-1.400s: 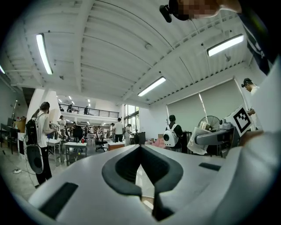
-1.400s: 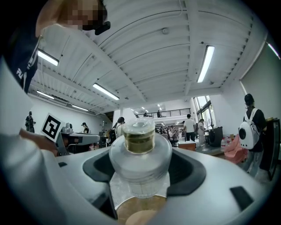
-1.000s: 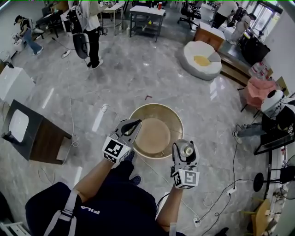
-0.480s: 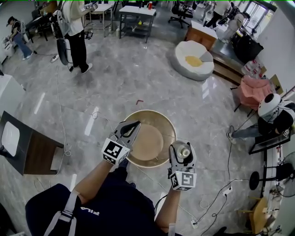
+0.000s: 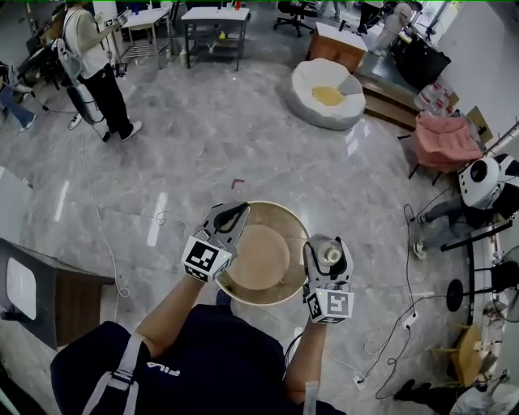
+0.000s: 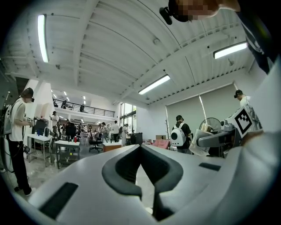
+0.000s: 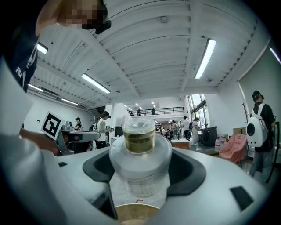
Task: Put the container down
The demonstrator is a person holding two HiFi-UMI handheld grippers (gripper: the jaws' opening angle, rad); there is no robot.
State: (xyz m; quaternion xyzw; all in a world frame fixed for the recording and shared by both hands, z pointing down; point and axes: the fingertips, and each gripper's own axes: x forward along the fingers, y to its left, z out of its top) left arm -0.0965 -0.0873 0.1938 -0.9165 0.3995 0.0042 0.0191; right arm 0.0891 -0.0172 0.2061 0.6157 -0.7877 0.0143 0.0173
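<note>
while the right gripper [image 7: 140, 169] pinches the container [image 5: 331, 254] between its two dark-padded jaws, the left gripper [image 6: 140, 147] carries nothing, its jaws pressed together at the tips. the container is a clear, round-bodied jar with a yellowish-brown neck and a clear cap. it stands upright in the jaws, cap uppermost, held around its wide body. in the head view it hangs over the right rim of a round tan basin [image 5: 297, 224] that sits on the grey marble floor [image 5: 203, 146]. in the right gripper view a curve of that tan rim shows just under the jar's base, though whether the two touch cannot be told.

the left gripper lies over the basin's left rim, pointing up and to the right, well apart from the container. each gripper's marker cube faces the head camera: the left cube [image 5: 203, 258] near the basin's left edge, the right cube [image 5: 328, 306] just below its right edge. both of the person's forearms reach out from a dark top at the bottom of the head view.

farther off, a white beanbag [image 5: 324, 85] with a yellow middle rests on the floor, a standing person [image 5: 93, 61] is at upper left, and a table [image 5: 215, 24] stands near the top edge.
</note>
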